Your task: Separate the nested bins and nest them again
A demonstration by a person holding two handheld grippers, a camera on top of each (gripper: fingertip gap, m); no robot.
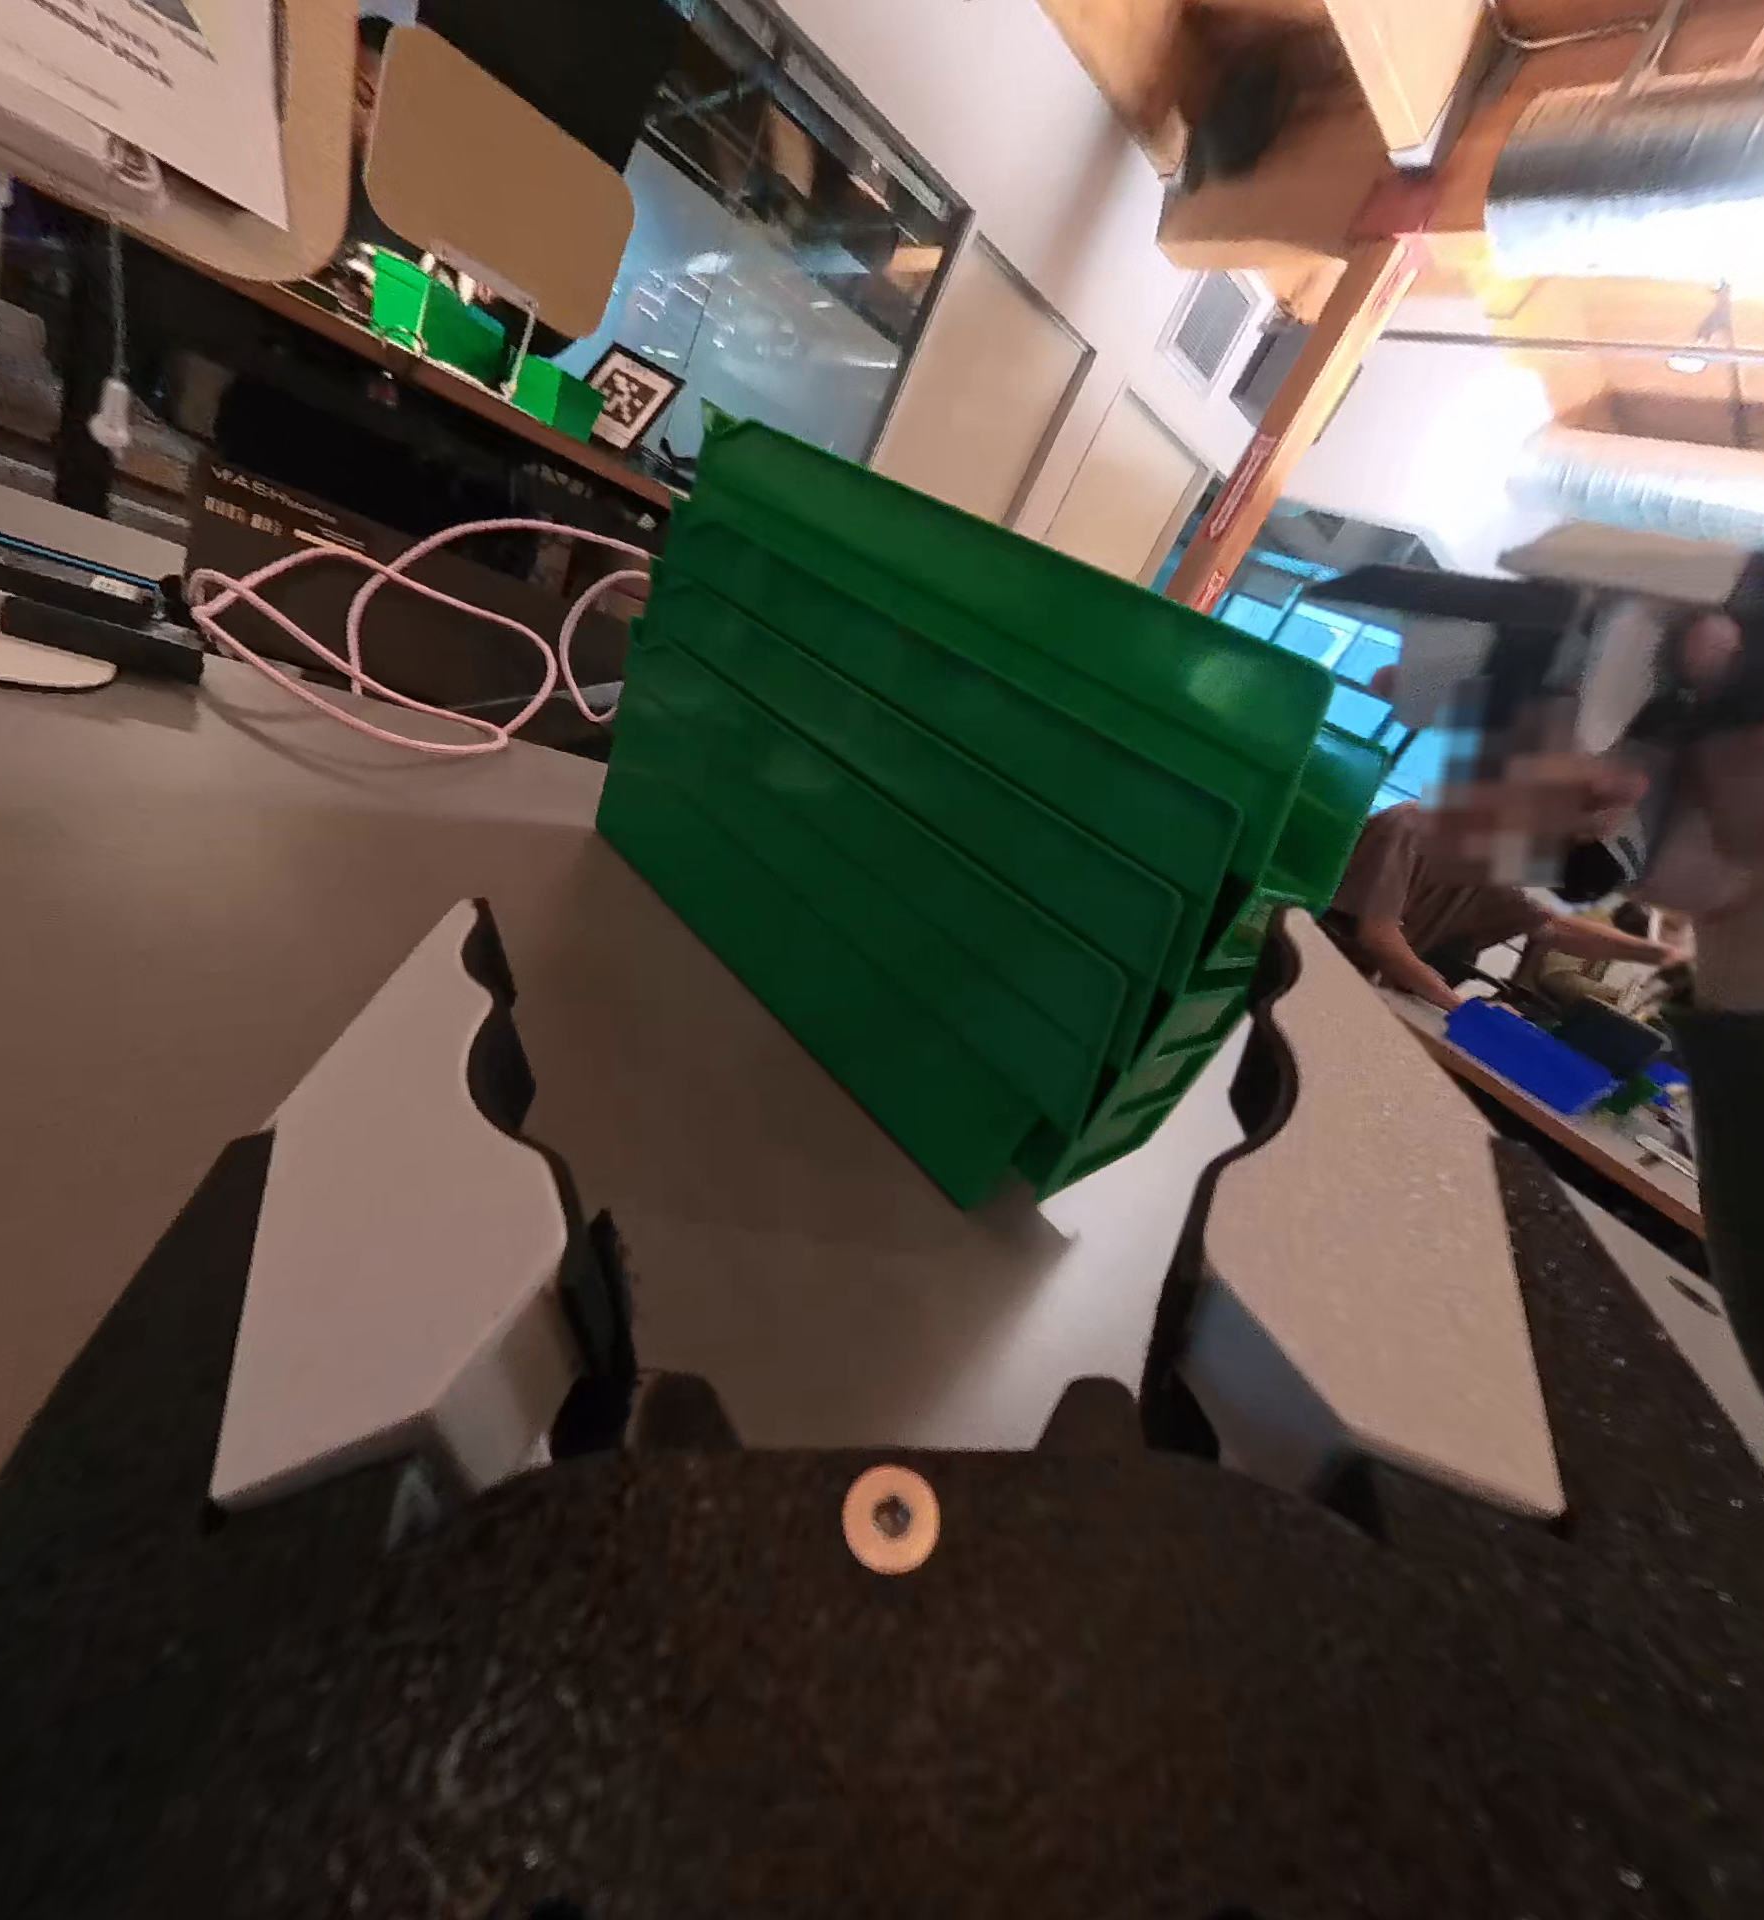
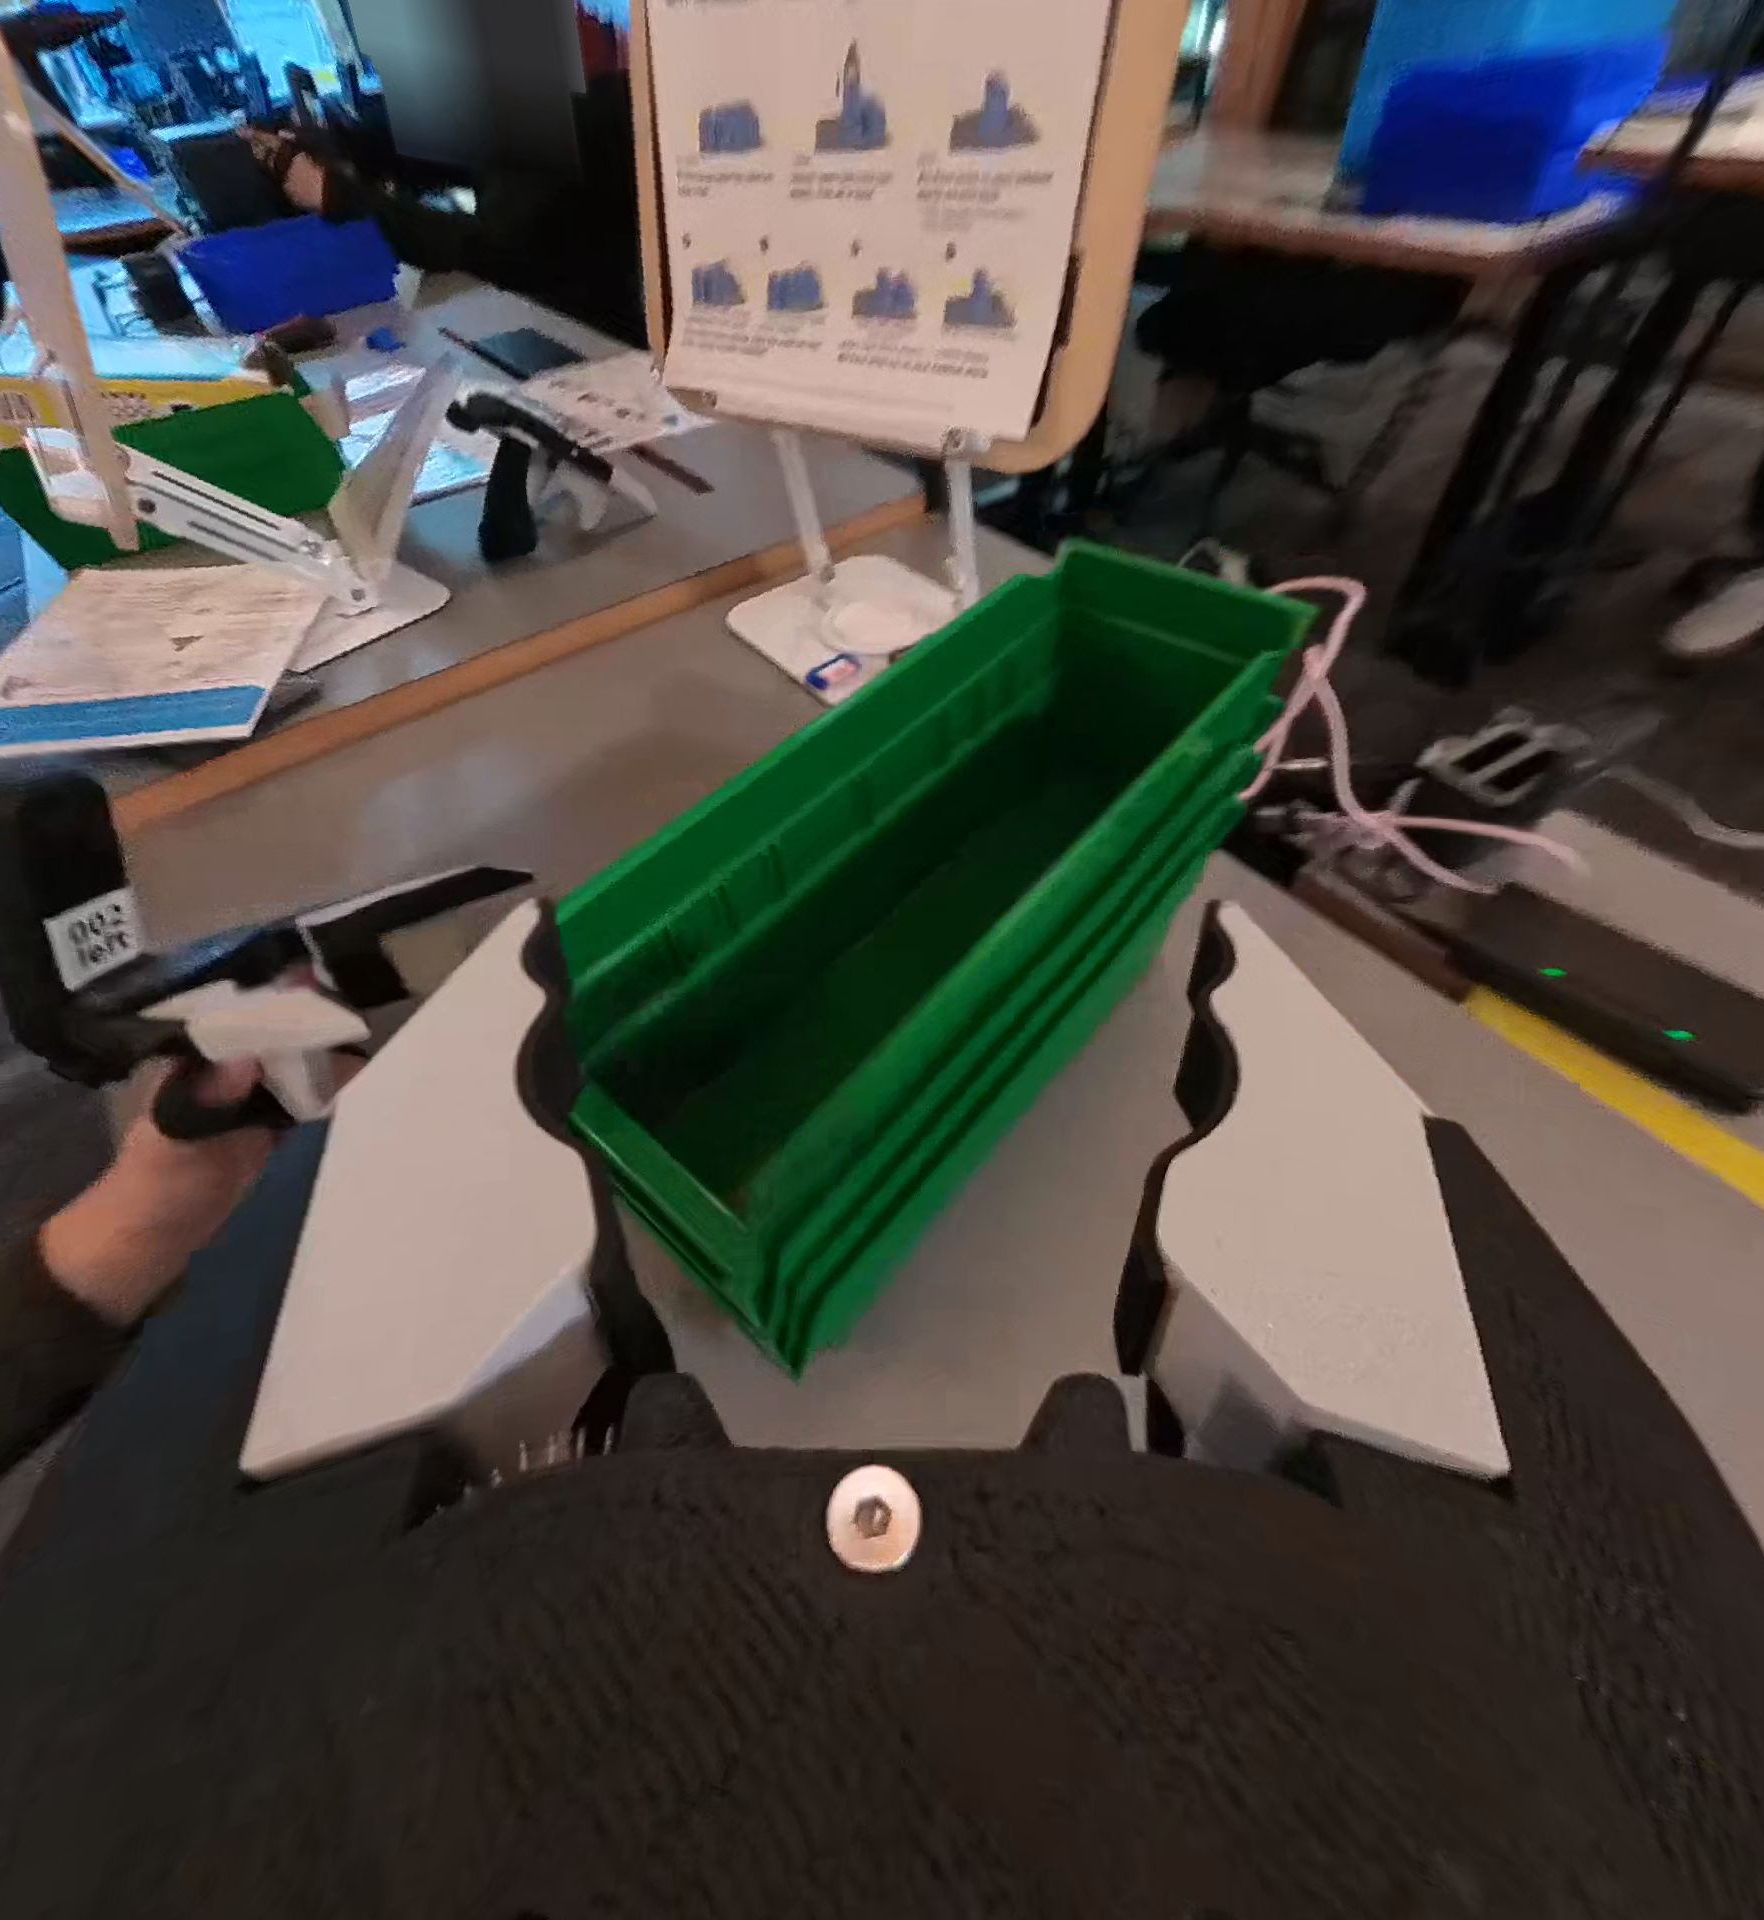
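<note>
A stack of several long green bins [image 1: 919,821] stands nested on the grey table [image 1: 182,883]. The left wrist view shows its stepped side walls from low down. The right wrist view looks from above into the top bin [image 2: 888,935], which is empty. My left gripper [image 1: 878,925] is open and empty, level with the table just short of the stack's near side. It also shows at the left of the right wrist view [image 2: 234,997], held by a hand. My right gripper [image 2: 878,925] is open and empty, hovering above the stack's near end.
A pink cable [image 1: 390,644] loops on the table behind the stack, beside a white stand base [image 2: 847,623] carrying an instruction sheet [image 2: 878,197]. A black power unit [image 2: 1626,997] lies to the right by a yellow floor line. A person [image 1: 1543,831] stands at the right.
</note>
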